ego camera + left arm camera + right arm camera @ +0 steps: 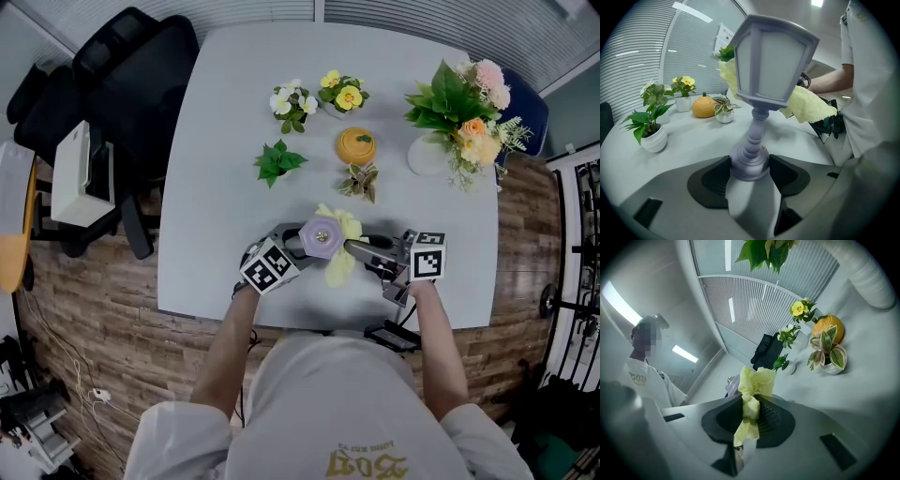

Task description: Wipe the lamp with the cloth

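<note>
Head view: cloth [340, 267] against lamp [323, 236].

The table [216, 234] in front of me has a pale grey top with rounded corners. Standing on its far half:
- a white-flowered pot plant [292, 105]
- a yellow-flowered pot plant [343, 94]
- a green leafy plant [278, 162]
- an orange gourd-shaped ornament [356, 145]
- a small variegated plant [360, 182]
- at far right, a bouquet in a white vase [459, 108]

The lamp [323, 236] is upright near the front edge. I cannot tell whether its base touches the top.
</note>
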The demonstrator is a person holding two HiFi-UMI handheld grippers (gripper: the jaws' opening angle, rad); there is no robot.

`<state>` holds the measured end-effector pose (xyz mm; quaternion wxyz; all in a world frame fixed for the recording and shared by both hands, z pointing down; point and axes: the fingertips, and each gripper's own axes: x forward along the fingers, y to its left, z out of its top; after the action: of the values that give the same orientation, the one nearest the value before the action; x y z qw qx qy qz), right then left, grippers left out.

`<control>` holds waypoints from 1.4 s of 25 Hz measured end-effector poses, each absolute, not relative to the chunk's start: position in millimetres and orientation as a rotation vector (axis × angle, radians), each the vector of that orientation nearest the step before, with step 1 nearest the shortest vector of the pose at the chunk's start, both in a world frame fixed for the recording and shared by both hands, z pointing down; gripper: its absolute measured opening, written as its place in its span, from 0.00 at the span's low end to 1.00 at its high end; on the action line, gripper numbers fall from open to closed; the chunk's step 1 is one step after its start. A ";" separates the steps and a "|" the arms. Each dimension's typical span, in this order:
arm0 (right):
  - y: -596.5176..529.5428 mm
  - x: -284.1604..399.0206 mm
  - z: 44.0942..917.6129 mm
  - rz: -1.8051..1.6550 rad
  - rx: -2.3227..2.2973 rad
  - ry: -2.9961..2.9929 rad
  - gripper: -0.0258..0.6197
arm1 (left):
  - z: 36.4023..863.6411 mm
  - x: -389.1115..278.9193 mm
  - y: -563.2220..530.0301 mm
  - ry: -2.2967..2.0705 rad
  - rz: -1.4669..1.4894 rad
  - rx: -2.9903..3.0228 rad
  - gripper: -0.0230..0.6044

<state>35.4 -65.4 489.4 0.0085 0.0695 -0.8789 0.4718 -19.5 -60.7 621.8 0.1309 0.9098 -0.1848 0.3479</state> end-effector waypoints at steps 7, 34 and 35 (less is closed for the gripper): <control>-58.3 34.5 488.0 1.466 0.188 -2.741 0.14 | 617.7 -18.4 -60.4 -0.536 1.000 2.642 0.46; -38.0 12.7 494.3 1.370 0.123 -2.700 0.14 | 617.3 -17.9 -60.3 -0.533 0.993 2.638 0.46; -38.2 12.7 496.2 1.371 0.130 -2.692 0.14 | 617.3 -18.0 -60.3 -0.534 0.994 2.640 0.46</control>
<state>12.7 -38.2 496.2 0.0591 0.0430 -0.8887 0.4526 -18.0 -60.3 617.3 0.1351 0.9111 -0.1842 0.3431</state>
